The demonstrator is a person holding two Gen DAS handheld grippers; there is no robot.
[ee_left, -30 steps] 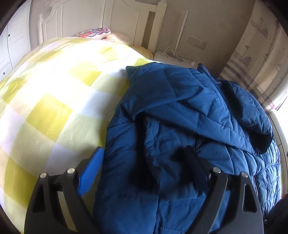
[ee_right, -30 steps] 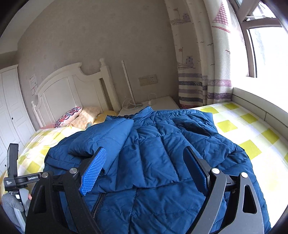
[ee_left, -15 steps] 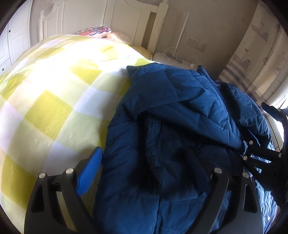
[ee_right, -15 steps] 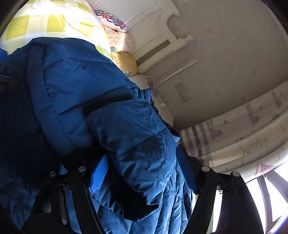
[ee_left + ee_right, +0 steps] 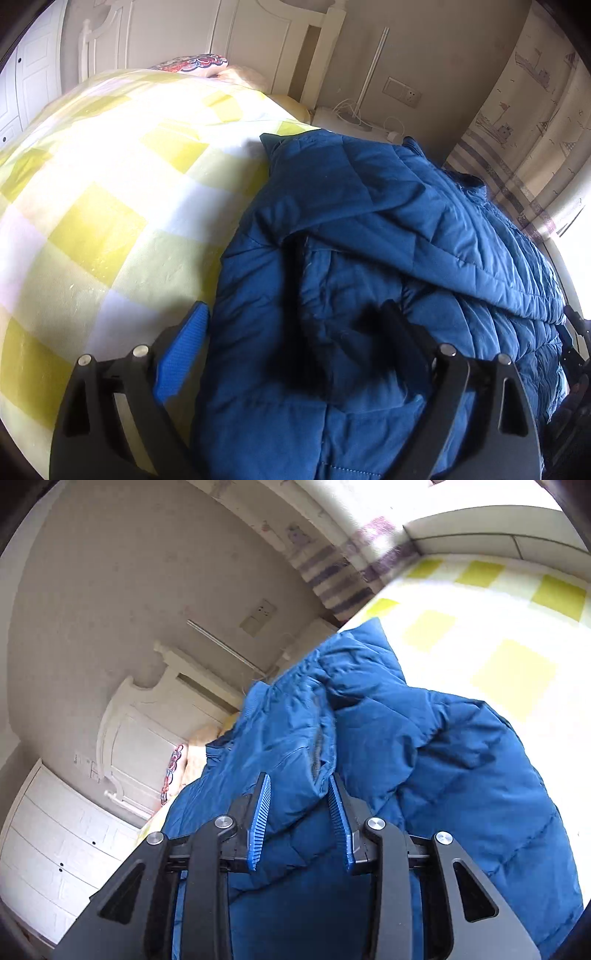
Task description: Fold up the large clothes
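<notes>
Blue quilted down jacket (image 5: 369, 236) spread in a loose heap on the bed's yellow-and-white checked cover (image 5: 110, 206), toward the bed's window-side edge and reaching up near the headboard (image 5: 258, 40); a sleeve or front panel folded across its top. Long axis roughly from the foot of the bed toward the headboard.

Right gripper (image 5: 300, 823) rolled well over on its side, jaws just now closing, blue ribbed pads (image 5: 258, 823) pressed in on a thick puffy fold of the jacket (image 5: 424, 775) beside the zipper line (image 5: 317, 753). Judged a clenched grasp on that fold at the jacket's window-side edge, padding bulging between the pads.

Left gripper (image 5: 291, 325) spread wide and released, angled down over the jacket's near, wardrobe-side edge: one pad (image 5: 181, 350) over bare cover just beside the hem, the other finger dark against the fabric, touching or not, hard to tell. Nothing pinched.

Jacket straight ahead of both grippers, each at an opposite side of the long axis. Probably early in the fold, the left grip on the hem not yet taken.
</notes>
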